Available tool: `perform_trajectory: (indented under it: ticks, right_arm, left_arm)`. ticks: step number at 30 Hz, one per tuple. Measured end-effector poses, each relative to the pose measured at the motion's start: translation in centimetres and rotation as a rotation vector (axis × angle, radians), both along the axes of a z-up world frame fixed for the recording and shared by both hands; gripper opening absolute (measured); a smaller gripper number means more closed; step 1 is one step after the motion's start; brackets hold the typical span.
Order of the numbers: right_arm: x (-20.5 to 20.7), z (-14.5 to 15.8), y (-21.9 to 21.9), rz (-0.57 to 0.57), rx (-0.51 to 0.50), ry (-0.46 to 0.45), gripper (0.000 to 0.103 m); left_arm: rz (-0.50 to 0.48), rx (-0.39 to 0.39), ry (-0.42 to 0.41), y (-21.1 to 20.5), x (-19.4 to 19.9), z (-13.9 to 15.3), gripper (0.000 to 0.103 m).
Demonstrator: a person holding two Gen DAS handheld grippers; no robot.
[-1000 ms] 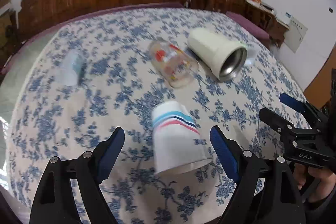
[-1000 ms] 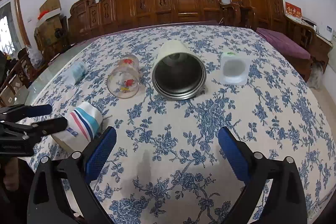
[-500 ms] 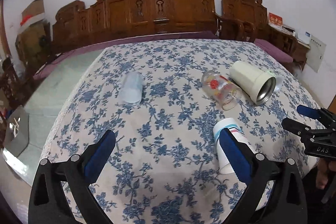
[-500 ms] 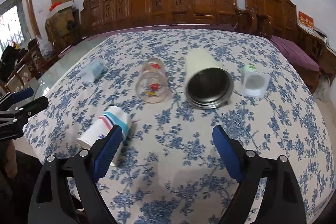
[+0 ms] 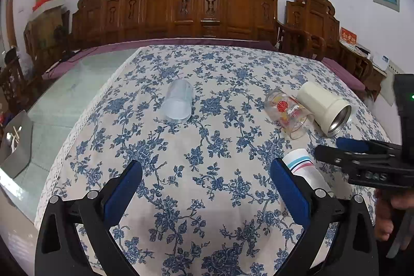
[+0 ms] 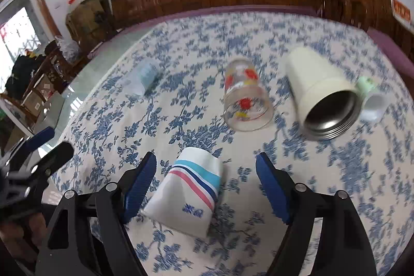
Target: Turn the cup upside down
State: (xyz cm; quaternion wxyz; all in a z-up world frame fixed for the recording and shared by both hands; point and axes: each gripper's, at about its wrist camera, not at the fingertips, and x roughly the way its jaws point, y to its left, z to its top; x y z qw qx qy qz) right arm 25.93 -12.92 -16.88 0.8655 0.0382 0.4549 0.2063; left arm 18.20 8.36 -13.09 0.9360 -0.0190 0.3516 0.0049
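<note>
The striped paper cup point(image 6: 190, 188) is seen lying on its side on the table point(image 6: 336, 198), low in the centre of the right wrist view, between the widely parted jaws of the right gripper point(image 6: 205, 183) but nearer the left-hand pad, which it appears almost to touch. Its long axis is set on a slant, the closed base pointed up and away toward the middle of the frame and the wider mouth turned down toward the camera. Nothing is held by either gripper. In the left wrist view the same cup is found at lower right, partly hidden behind the right-hand pad of the left gripper point(image 5: 205, 188), whose jaws are likewise spread and aimed at bare cloth; the right gripper is therefore judged the nearer and better placed. Above the cup, well apart, a printed glass point(image 6: 244, 101) and a cream steel-lined tumbler point(image 6: 323, 95) are laid on their sides, with a small white cup point(image 6: 372, 101) touching or just behind the tumbler at right and a frosted cup point(image 6: 142, 75) at upper left. No obstacle is seen between jaws and cup; a slight shift rightward is judged needed to centre it
</note>
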Motion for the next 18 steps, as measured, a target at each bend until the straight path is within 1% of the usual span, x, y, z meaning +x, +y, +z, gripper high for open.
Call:
perform_trajectory:
  ticks: [5, 8, 10, 16, 17, 18]
  right_arm:
    - [1.7, -2.4, 0.8, -0.018, 0.049, 0.146, 0.076]
    - [2.2, -3.5, 1.2, -0.015, 0.054, 0.206, 0.074]
    - [2.7, -4.3, 1.3, -0.014, 0.078, 0.257, 0.074]
    - [3.8, -4.9, 1.7, -0.015, 0.11, 0.316, 0.067]
    - [4.0, -5.0, 1.6, -0.015, 0.12, 0.327, 0.061]
    - [4.2, -5.0, 1.5, -0.015, 0.129, 0.334, 0.06]
  left_arm:
    - [0.002, -0.012, 0.001, 0.3, 0.1, -0.1, 0.095]
    - [-0.001, -0.017, -0.001, 0.3, 0.1, -0.1, 0.095]
    - [-0.001, -0.019, -0.002, 0.3, 0.1, 0.0, 0.095]
    - [-0.002, -0.022, -0.002, 0.2, 0.0, 0.0, 0.095]
    - [-0.002, -0.021, -0.002, 0.2, 0.1, 0.0, 0.095]
    - [-0.003, -0.022, -0.002, 0.2, 0.1, 0.0, 0.095]
